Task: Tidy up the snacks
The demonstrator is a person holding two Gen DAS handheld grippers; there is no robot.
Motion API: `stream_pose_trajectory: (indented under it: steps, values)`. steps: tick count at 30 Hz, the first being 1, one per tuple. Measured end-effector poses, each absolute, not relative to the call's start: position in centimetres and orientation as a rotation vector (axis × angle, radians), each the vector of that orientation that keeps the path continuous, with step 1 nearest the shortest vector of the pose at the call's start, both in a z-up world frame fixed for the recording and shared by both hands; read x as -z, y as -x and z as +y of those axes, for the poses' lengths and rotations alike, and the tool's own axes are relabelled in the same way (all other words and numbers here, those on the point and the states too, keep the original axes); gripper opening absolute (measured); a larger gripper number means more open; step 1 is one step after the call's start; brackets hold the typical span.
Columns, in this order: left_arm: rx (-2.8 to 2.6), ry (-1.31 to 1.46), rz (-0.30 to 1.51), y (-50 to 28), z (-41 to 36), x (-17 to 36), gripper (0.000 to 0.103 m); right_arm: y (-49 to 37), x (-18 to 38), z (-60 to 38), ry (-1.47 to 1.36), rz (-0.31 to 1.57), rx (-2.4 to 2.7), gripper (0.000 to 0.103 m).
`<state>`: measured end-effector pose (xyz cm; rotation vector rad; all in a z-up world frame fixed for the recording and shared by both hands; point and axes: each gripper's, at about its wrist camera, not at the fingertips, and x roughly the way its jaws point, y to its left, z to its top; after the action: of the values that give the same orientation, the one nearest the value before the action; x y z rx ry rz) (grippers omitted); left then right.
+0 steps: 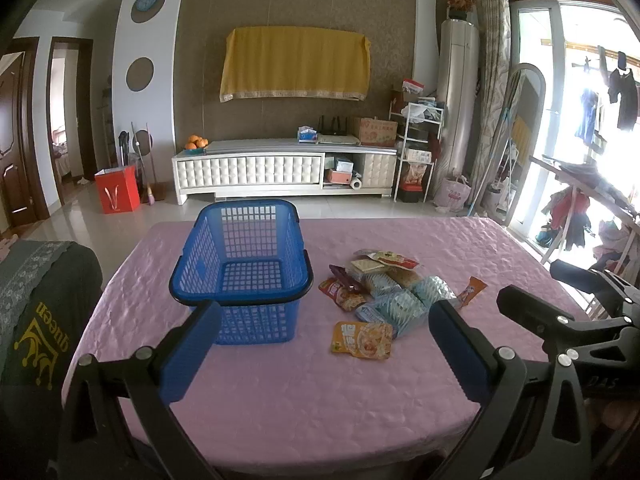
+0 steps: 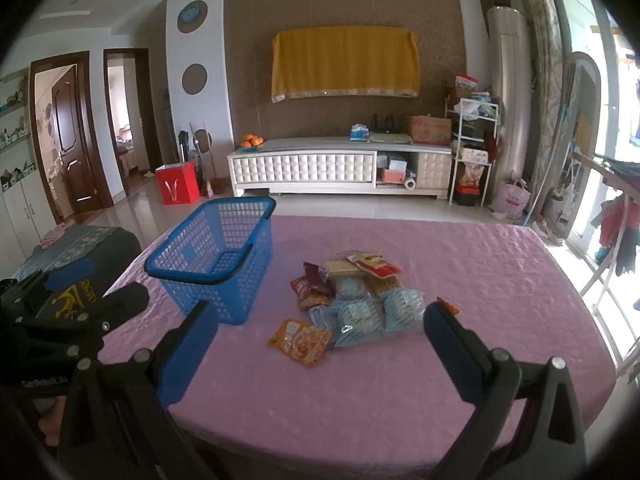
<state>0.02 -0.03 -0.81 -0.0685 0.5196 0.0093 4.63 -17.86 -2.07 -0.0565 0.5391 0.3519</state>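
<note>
An empty blue plastic basket [image 1: 244,276] stands on the pink tablecloth [image 1: 300,392]; it also shows in the right wrist view [image 2: 216,256]. Right of it lies a pile of snack packets [image 1: 390,290] [image 2: 360,292]: pale blue packs, red and orange pouches. One orange pouch [image 1: 362,340] [image 2: 302,341] lies nearest me. My left gripper [image 1: 326,354] is open and empty above the near table, its left finger in front of the basket. My right gripper [image 2: 320,356] is open and empty, near side of the pile. Each gripper shows in the other's view.
A dark chair with a "queen" cover [image 1: 36,320] stands at the table's left. Beyond the table are a white TV cabinet [image 1: 280,170], a red bag [image 1: 117,190], a shelf rack [image 1: 416,148] and a drying rack [image 1: 580,200] at the right.
</note>
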Motion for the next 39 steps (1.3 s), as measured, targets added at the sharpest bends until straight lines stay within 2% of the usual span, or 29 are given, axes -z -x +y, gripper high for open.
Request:
stream_pose_trajectory:
  steps: [39]
  values:
    - [-0.001,0.071,0.554,-1.2,0.0,1.8,0.102,-5.9,2.6,-18.1,0.070,0.560,-0.389,0.103]
